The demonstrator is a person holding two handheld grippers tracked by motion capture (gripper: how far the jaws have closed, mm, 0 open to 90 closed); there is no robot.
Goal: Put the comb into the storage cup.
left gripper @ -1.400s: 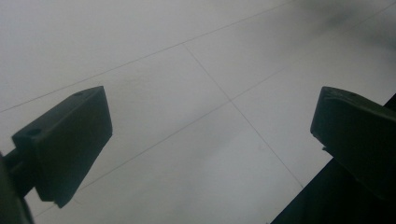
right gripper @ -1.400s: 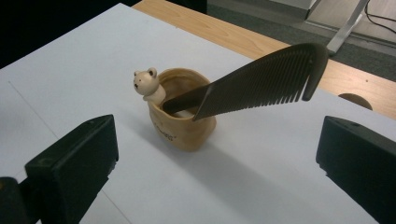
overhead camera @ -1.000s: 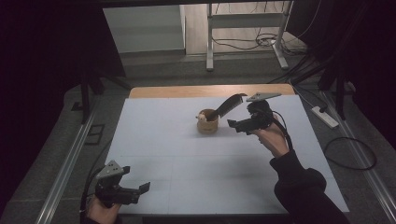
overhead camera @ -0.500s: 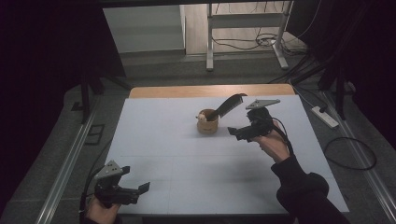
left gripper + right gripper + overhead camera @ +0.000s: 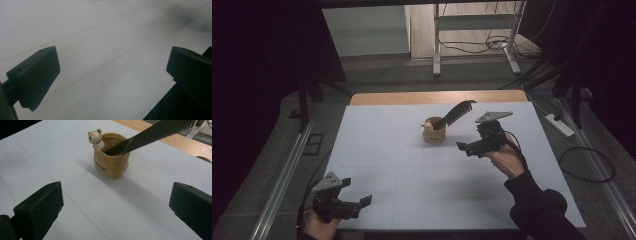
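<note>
Table (image 5: 382,150): a white sheet with thin grid lines covers it; a strip of bare wood shows along the far edge.
Right gripper (image 5: 470,146): it hangs over the right half of the table, just right of the cup and apart from it, its 2 jaws spread wide with nothing between them. In the right gripper view (image 5: 115,207) the jaws frame the cup from the near side.
Left gripper (image 5: 357,204): it rests low at the near left corner, well apart from the cup, jaws likewise wide and empty. In the left gripper view (image 5: 112,75) there is bare sheet between the jaws.
Cup (image 5: 434,131): a small tan pot with a bear figure on its rim, upright near the middle of the far half (image 5: 111,162).
Comb (image 5: 455,114): a black toothed strip, 1 end down inside the cup, the other leaning out up and to the right over the rim (image 5: 155,132).
Step in hand: judged from the pose, the comb sits in the cup and the right gripper is either just clear of it or lined up to reach for it; which of the 2 cannot be told.
Next move: if the comb is to be taken, the right gripper needs to rise to the free upper end and close across the thin strip without tipping the light cup.
</note>
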